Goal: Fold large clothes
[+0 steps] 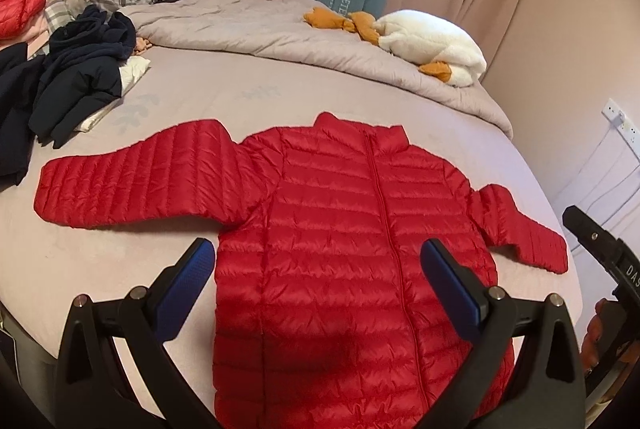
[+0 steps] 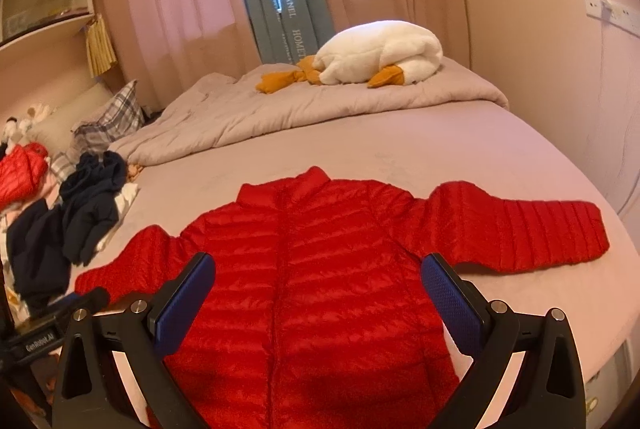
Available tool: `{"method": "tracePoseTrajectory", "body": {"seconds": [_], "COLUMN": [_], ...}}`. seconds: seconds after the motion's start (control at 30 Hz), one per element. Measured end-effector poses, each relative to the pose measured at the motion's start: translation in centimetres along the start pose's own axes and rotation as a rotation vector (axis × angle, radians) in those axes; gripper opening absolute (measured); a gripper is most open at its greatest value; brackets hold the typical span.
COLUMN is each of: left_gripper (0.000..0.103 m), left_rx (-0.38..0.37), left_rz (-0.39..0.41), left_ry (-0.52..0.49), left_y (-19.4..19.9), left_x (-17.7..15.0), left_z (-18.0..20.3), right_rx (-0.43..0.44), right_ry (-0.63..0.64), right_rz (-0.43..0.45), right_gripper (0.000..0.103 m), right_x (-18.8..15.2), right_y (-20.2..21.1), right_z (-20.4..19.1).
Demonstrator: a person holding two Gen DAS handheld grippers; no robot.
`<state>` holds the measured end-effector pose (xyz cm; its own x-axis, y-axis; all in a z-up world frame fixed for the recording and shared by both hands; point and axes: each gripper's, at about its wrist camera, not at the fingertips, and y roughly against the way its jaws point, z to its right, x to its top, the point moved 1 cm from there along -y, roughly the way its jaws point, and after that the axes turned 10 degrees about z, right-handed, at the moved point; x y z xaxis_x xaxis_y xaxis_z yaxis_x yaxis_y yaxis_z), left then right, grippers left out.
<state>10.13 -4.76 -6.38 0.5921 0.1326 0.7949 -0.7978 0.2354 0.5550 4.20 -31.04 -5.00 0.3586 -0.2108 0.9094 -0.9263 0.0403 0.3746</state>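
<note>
Spanning both views, a bed (image 1: pixel 100 261) under a pale sheet, rumpled grey duvet (image 1: pixel 248 25) along its far side. Lying flat on the near part of the sheet, zipped front up with both sleeves spread, a red puffer jacket (image 1: pixel 340 229); well off by the pillows, dark clothes (image 1: pixel 76 81). Hovering above the jacket's lower body, left gripper (image 1: pixel 320 293) and right gripper (image 2: pixel 318 297), blue-padded fingers (image 2: pixel 188 301) spread wide, grasping nothing.
</note>
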Motion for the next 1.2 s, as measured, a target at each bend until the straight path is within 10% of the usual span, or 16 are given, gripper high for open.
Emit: {"method": "tracePoseTrajectory", "body": {"seconds": [0.53,0.87,1.2], "left_gripper": [0.103,0.100,0.096], "left_rx": [-0.053,-0.078,-0.026], "left_rz": [-0.046,-0.200,-0.318], "left_ry": [-0.031,-0.053,-0.003], "left_y": [-3.2,-8.3,-11.2], "left_x": [-1.5,-7.2,-9.7], "left_z": [2.0,2.6,-0.2], "right_rx": [-0.118,-0.398,-0.617], "right_ry": [-0.155,-0.397,-0.648], "right_rz": [0.043,0.107,0.000], "right_gripper": [0.102,0.077,0.076], "right_x": [0.0,1.9,-1.9], "right_y": [0.8,-0.4,-5.9], "right_z": [5.5,18.4,33.5]}}
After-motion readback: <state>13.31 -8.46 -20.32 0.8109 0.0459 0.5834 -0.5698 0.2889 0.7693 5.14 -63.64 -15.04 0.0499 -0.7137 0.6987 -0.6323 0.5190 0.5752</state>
